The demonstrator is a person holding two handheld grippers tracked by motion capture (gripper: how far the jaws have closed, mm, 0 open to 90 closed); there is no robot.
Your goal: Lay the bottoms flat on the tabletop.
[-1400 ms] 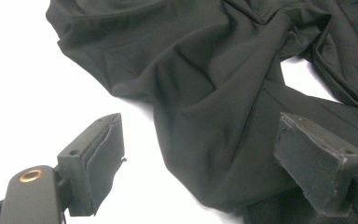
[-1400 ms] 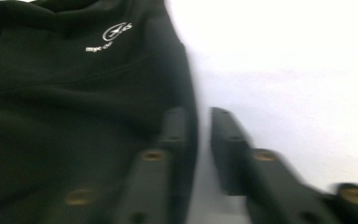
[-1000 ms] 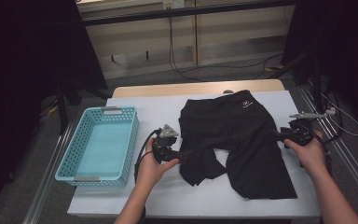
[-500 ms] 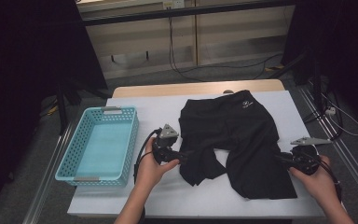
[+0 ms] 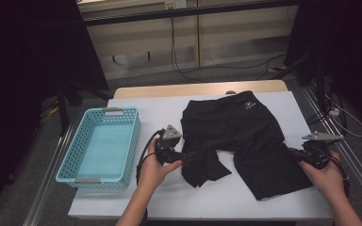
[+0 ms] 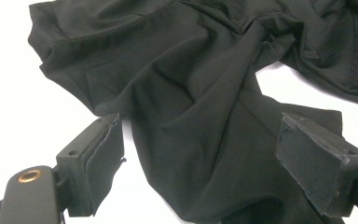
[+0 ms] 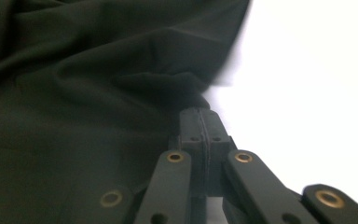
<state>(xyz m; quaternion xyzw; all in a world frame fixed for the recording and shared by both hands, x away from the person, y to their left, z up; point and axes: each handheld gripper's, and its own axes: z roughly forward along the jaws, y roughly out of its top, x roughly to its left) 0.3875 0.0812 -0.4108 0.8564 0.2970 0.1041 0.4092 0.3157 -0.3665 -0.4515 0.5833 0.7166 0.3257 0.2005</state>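
Observation:
Black shorts (image 5: 245, 127) lie spread on the white table (image 5: 160, 113), waistband at the far side. My left gripper (image 5: 191, 154) is at the left leg, its jaws open and wide apart, with a loose fold of the shorts (image 6: 191, 116) lying between the pads (image 6: 317, 163). My right gripper (image 5: 293, 151) is at the outer edge of the right leg. Its jaws have just closed, and the right gripper (image 7: 199, 114) pinches a small fold at the edge of the shorts (image 7: 74, 116).
A turquoise plastic basket (image 5: 120, 111) stands at the table's left end, beside my left hand. White table surface shows in front of the shorts and at the far left corner. Metal rails run along both sides of the table.
My right hand has slid along the shorts' right edge toward the near side of the table. The left hand and gripper have stayed where they were.

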